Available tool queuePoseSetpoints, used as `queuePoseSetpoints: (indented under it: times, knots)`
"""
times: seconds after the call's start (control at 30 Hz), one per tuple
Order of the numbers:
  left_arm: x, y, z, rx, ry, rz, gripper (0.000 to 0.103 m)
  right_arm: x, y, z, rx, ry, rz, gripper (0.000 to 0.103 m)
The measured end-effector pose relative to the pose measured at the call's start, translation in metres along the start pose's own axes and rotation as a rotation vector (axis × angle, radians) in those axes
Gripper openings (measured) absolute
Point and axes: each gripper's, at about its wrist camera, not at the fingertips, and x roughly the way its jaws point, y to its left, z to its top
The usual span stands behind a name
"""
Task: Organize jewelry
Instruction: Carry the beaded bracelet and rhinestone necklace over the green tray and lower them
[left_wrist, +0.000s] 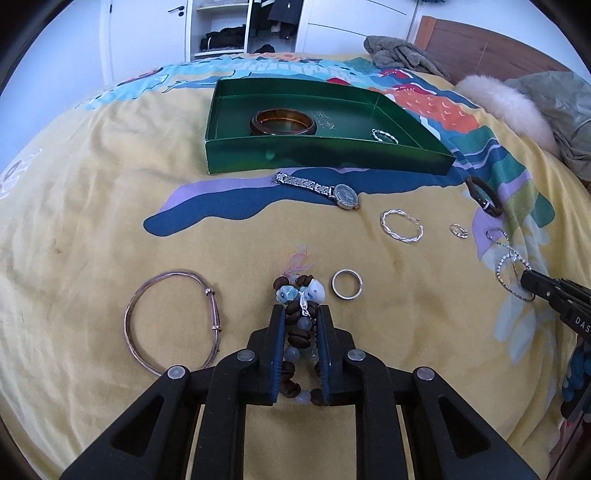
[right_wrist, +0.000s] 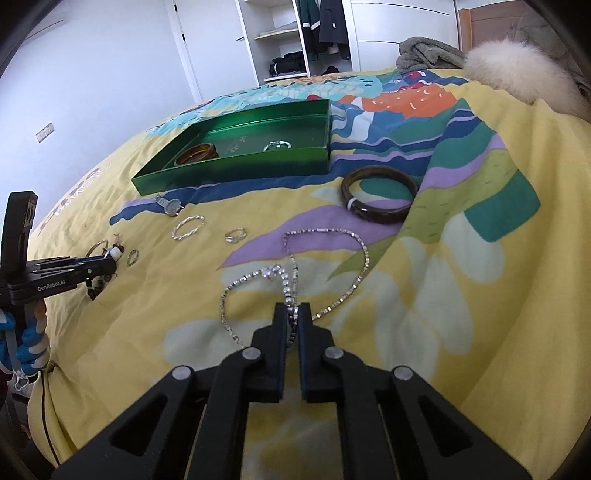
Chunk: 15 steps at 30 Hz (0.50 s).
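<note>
Gripping the beaded bracelet (left_wrist: 301, 332) on the bedspread (left_wrist: 92, 221), the left gripper (left_wrist: 302, 314) is clamped around it; the right gripper (right_wrist: 291, 314) pinches the silver necklace (right_wrist: 295, 266). Behind them, the green tray (left_wrist: 325, 153) holds an amber bangle (left_wrist: 283, 122).

Black left gripper (left_wrist: 302, 314), round silver screws, white "GenRobot.AI" lettering.

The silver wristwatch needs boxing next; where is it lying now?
The silver wristwatch lies on the yellow bedspread just in front of the green box, left of the twisted silver bangle.
</note>
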Motion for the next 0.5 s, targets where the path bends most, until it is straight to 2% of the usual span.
queuePoseSetpoints:
  times: [0.5]
  knots:
    - [-0.066,-0.015,-0.011,0.005,-0.100,-0.030,0.016,-0.073,0.042,-0.008,-0.017,-0.117,0.019,0.005]
